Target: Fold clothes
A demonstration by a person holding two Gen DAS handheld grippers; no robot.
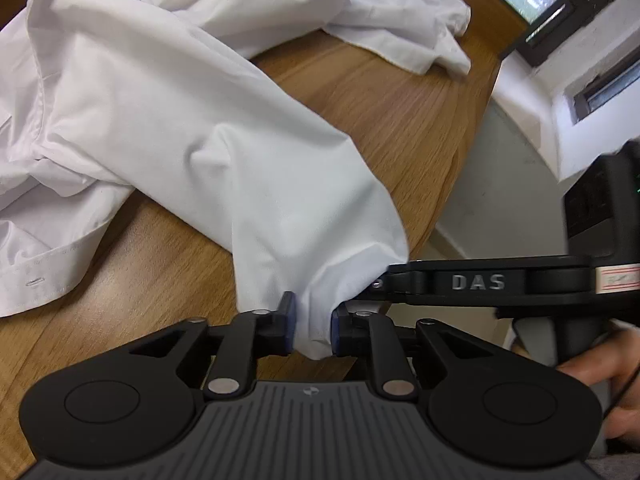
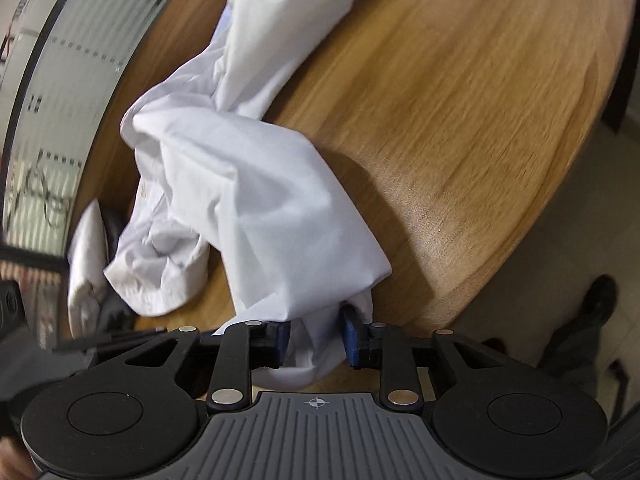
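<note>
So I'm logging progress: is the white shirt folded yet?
Not folded. The white shirt lies crumpled across the table, pinched by the left gripper and right gripper.

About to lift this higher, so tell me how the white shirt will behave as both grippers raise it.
The white shirt will likely sag limply: it already drapes in soft folds from the left gripper and the right gripper. It looks thin and light. The rest will probably drag across the wooden table, and its smooth fabric might slip from narrow pinches.
</note>
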